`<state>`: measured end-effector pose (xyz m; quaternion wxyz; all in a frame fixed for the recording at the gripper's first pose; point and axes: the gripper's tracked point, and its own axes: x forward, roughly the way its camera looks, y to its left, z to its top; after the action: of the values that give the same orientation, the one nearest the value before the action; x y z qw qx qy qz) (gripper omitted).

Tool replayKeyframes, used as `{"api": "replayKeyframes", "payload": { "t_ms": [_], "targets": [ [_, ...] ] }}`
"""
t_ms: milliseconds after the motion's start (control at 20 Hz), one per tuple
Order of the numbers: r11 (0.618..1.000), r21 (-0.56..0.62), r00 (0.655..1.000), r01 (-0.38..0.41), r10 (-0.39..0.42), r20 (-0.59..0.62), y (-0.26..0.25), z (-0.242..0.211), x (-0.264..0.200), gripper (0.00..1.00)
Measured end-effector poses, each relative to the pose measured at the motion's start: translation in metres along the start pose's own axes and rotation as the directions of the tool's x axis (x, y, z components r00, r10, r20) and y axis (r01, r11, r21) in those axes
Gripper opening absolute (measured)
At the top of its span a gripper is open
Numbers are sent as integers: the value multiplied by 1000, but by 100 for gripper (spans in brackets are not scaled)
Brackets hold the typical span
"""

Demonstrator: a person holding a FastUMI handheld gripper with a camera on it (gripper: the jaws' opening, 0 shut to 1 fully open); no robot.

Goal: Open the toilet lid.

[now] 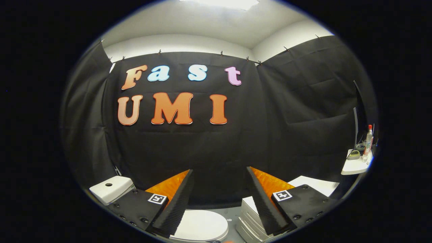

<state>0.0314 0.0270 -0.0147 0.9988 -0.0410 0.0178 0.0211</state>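
A white toilet stands low in front of me, its lid (202,224) lying flat and shut over the bowl. Its white tank (109,189) with a button hole on top sits to the left, behind my left finger. My gripper (219,195) hovers well above the lid, open, with a wide gap and nothing between the fingers. The lid shows in the gap, closer to my left finger (175,206). My right finger (265,206) hangs over a white object beside the toilet.
A stack of white ribbed boxes or drawers (249,219) stands right of the toilet. Farther right is a white surface (319,185). A small white shelf (356,165) at the far right carries a clear bottle (368,143) and a small device. Black cloth walls enclose the booth.
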Motion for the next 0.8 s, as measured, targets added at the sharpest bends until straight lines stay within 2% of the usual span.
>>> {"api": "replayKeyframes", "payload": {
  "t_ms": [450, 800],
  "targets": [
    [999, -16, 999, -40, 39, -29, 23, -16, -7, 98],
    [999, -15, 999, -43, 42, -27, 22, -16, -10, 98]
  ]
}}
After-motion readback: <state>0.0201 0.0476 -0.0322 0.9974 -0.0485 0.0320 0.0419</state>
